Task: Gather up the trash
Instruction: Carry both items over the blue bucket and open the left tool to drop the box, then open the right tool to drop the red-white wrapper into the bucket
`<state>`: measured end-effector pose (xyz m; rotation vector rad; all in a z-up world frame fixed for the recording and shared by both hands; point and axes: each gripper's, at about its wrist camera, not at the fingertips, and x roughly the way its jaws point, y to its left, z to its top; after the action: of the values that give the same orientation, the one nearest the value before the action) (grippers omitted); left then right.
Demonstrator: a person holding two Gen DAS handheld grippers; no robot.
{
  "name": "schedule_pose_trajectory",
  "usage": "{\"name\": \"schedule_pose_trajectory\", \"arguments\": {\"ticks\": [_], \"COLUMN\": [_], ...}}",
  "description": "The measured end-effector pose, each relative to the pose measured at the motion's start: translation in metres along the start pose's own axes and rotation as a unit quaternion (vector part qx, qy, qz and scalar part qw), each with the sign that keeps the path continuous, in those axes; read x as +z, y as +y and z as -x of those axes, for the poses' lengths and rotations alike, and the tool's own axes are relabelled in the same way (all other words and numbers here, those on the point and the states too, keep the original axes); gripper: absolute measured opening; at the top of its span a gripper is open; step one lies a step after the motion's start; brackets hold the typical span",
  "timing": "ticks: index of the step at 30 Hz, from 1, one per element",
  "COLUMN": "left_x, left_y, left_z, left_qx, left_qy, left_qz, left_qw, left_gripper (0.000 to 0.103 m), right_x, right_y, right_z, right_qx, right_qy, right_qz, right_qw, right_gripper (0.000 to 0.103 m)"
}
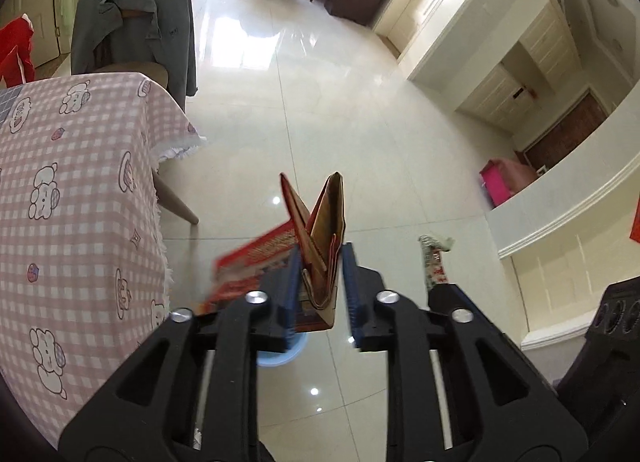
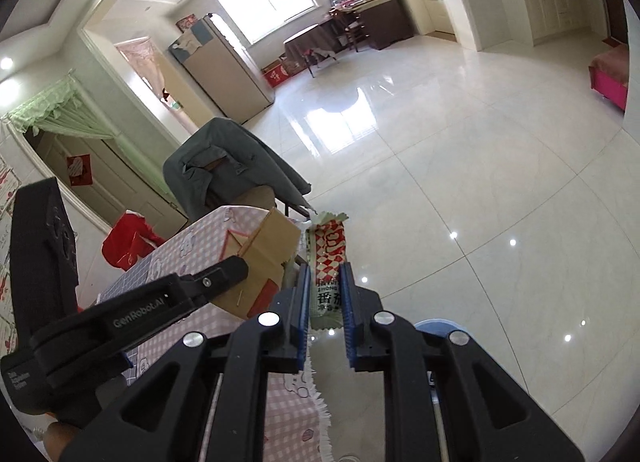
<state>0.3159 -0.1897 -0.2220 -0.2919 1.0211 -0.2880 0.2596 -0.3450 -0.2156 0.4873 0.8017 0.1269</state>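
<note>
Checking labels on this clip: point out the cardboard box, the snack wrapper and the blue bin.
cardboard box (image 1: 326,246): left wrist view, brown inner flap.
snack wrapper (image 2: 330,258): right wrist view, red-checked middle.
blue bin (image 2: 438,324): right wrist view, visible rim.

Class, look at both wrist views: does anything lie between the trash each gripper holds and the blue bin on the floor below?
Nothing visible does. The left gripper holds the cardboard box, the right gripper the snack wrapper; the blue bin shows partly beneath them.

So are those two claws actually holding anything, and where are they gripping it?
Yes. The left gripper pinches a torn cardboard box by its lower folded flaps. The right gripper clamps a snack wrapper near its bottom end.
</note>
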Motion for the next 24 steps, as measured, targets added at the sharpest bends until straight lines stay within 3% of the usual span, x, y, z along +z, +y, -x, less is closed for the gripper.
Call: {"name": "schedule_pose_trajectory", "arguments": {"ticks": [2,3,24], "left_x": [-0.001,-0.002,0.003], "left_y": [0.001,-0.004,0.004], "left_z": [-0.004,-0.003,0.002], "left_qx": [0.0,0.004,0.032], "left_qy": [0.004,-0.001,0.008], "left_qz": [0.0,-0.001,-0.019], "left_qw": [1.0,1.0,0.9993], "left_gripper": [0.047,0.05,0.054], "right_x": [-0.001,-0.001,0.005], "right_y": [-0.006,-0.009,0.004], "right_z": [0.0,0.001,-0.012], "right_qx": [-0.002,-0.002,-0.002], "right_qy": [0.003,0.004,0.011], "right_qz": [-0.004,-0.006,-0.001], "right_qw": [1.0,1.0,1.0], "right_gripper": [0.015,0.015,0.015]}}
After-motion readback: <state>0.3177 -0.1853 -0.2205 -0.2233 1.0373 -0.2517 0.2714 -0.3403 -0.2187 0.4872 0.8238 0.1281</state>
